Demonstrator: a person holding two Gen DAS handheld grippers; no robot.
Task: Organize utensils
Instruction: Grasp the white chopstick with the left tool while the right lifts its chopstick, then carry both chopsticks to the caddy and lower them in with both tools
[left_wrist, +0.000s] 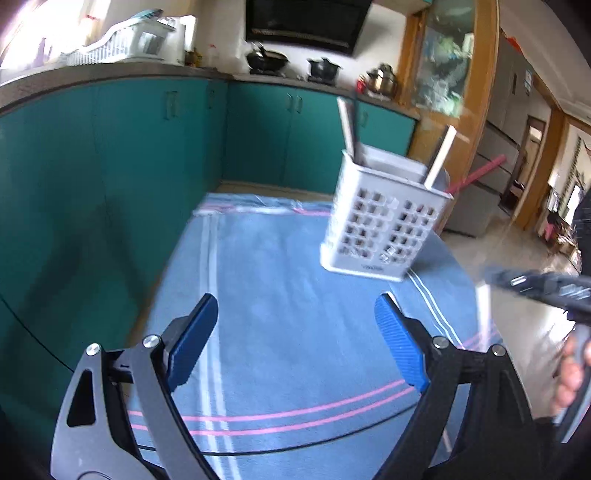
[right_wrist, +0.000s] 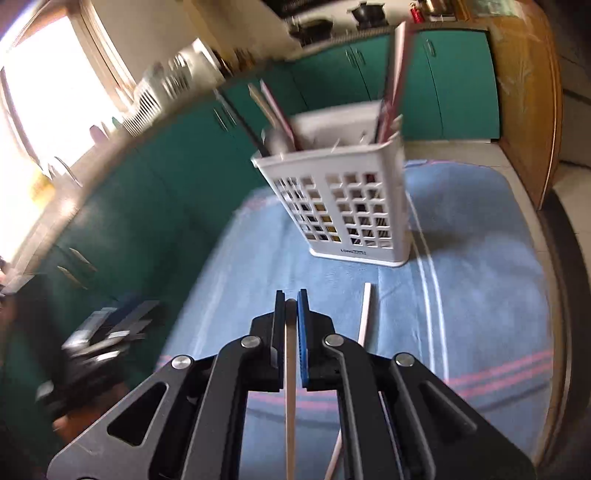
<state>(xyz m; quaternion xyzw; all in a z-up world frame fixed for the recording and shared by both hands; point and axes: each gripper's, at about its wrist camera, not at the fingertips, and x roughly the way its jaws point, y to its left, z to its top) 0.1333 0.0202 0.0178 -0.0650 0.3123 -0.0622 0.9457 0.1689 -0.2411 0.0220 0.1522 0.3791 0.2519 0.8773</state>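
Your right gripper (right_wrist: 291, 301) clamps a chopstick (right_wrist: 290, 387) — the caddy (right_wrist: 340, 206) stands at twelve o'clock. Your left gripper (left_wrist: 295, 317) gapes wide — empty.

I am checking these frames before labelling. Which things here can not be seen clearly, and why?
- Chopstick in the shut right claw: lower end cut off by the frame edge, right wrist view.
- Contents of the white basket: bottoms hidden by its wall, both views.
- Second chopstick on the cloth: lower part hidden behind the claw body.
- Right claw in the left wrist view: motion-blurred.

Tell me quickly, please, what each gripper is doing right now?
Left gripper: open, holding nothing.
Right gripper: shut on a pale chopstick.
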